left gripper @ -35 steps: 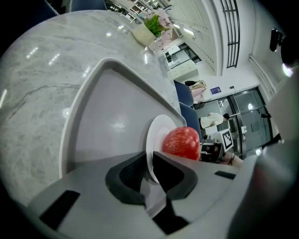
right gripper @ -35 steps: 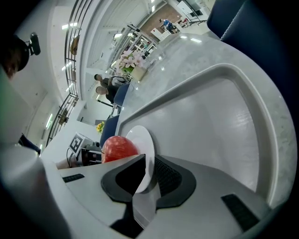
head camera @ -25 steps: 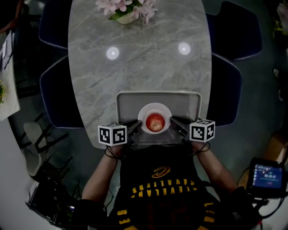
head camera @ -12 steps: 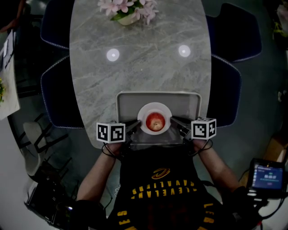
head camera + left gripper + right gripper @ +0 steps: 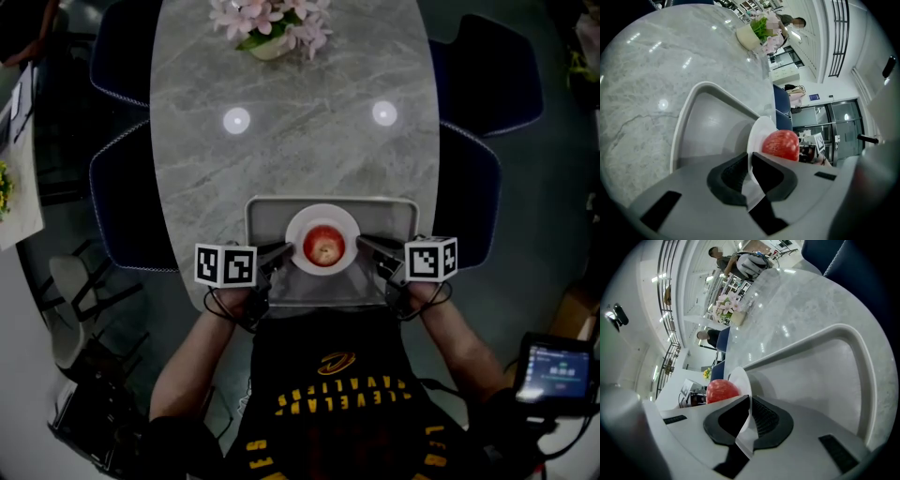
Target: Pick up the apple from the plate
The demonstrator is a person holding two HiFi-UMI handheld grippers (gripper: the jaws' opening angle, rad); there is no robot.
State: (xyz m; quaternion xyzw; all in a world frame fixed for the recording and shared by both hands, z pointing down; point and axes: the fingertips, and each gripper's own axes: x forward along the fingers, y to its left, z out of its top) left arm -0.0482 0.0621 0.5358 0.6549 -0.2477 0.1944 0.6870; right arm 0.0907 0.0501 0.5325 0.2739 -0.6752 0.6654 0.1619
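A red apple [image 5: 323,246] lies on a small white plate [image 5: 298,225] above a grey tray [image 5: 394,212] at the table's near edge. My left gripper [image 5: 285,251] is shut on the plate's left rim and my right gripper [image 5: 362,242] is shut on its right rim. In the left gripper view the thin plate [image 5: 757,136] edge runs between the jaws of the gripper [image 5: 750,161], with the apple [image 5: 782,144] just beyond. The right gripper view shows the same: plate [image 5: 740,378] clamped in the gripper [image 5: 749,404], apple [image 5: 722,391] behind it.
The tray [image 5: 708,117] rests on a grey marble table [image 5: 300,122] with a pot of pink flowers [image 5: 270,23] at the far end. Dark blue chairs [image 5: 473,197] stand along both sides. A person stands beyond the table [image 5: 719,258].
The plate with the apple has shifted slightly away from me and looks a little larger, held by both grippers. The marker cubes have moved apart and a bit farther from my body.
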